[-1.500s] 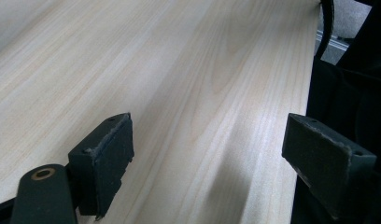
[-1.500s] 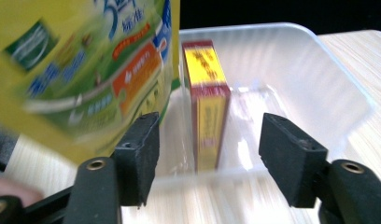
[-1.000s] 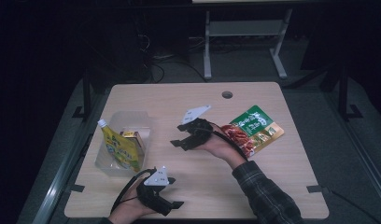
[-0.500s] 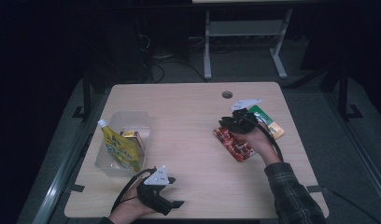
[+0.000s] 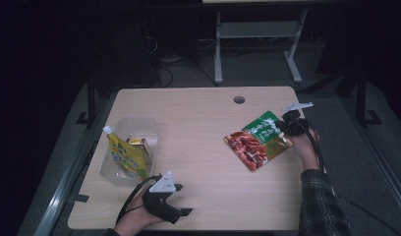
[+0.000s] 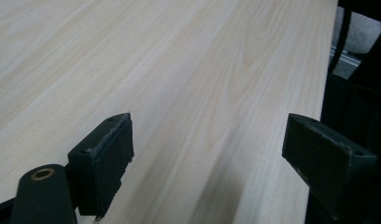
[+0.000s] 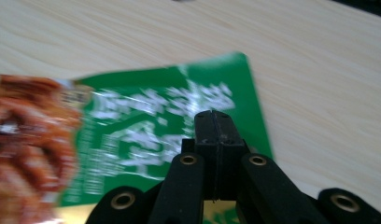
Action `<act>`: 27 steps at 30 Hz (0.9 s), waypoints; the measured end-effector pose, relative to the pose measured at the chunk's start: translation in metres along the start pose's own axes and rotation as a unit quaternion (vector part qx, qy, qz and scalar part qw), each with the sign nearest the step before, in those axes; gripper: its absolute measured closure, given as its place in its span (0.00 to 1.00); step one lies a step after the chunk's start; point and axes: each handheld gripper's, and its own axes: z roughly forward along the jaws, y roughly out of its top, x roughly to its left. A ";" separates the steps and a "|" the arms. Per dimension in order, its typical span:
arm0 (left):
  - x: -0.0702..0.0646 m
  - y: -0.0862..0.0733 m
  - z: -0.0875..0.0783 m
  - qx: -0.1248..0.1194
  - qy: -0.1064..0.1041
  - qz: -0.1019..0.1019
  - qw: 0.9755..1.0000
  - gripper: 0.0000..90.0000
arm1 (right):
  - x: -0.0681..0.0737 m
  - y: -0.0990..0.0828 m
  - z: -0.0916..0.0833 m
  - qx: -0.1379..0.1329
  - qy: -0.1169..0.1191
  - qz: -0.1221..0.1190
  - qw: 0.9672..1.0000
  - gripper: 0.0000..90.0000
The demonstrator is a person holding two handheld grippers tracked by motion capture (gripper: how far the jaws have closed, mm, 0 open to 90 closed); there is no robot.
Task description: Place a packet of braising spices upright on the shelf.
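A green and red food pouch point(image 5: 255, 141) lies flat on the wooden table point(image 5: 198, 118), right of the middle. My right gripper point(image 5: 281, 129) sits at the pouch's right edge, held by a hand in a plaid sleeve. Its jaws have just been closing and now stand shut, pads together over the green part of the pouch point(image 7: 132, 135), with nothing seen between them; the right gripper point(image 7: 214, 116) points across the pouch. My left gripper point(image 5: 184, 200) rests near the table's front left edge. There the left gripper point(image 6: 207, 158) is open over bare wood.
A clear plastic tub point(image 5: 115, 169) stands at the left. It holds a yellow spouted pouch point(image 5: 124, 156) and a small box point(image 5: 138, 142). A cable hole point(image 5: 239, 100) sits near the far edge. A metal stand point(image 5: 257, 34) is on the floor beyond the table.
My right hand has swung from the table's middle across the pouch to its right edge, and its jaws have gone from open to shut. The left gripper and the pouch have stayed put.
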 end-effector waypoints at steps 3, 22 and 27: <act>0.002 0.000 -0.002 -0.003 0.005 -0.006 1.000 0.17 | -0.011 -0.006 0.006 0.009 -0.017 0.010 1.000 1.00; 0.003 0.000 -0.002 -0.008 0.014 -0.002 1.000 0.18 | -0.016 -0.011 0.031 0.024 -0.018 0.009 1.000 1.00; 0.002 0.000 -0.002 -0.007 0.013 0.003 1.000 0.18 | -0.005 -0.010 0.032 0.020 0.009 -0.011 1.000 1.00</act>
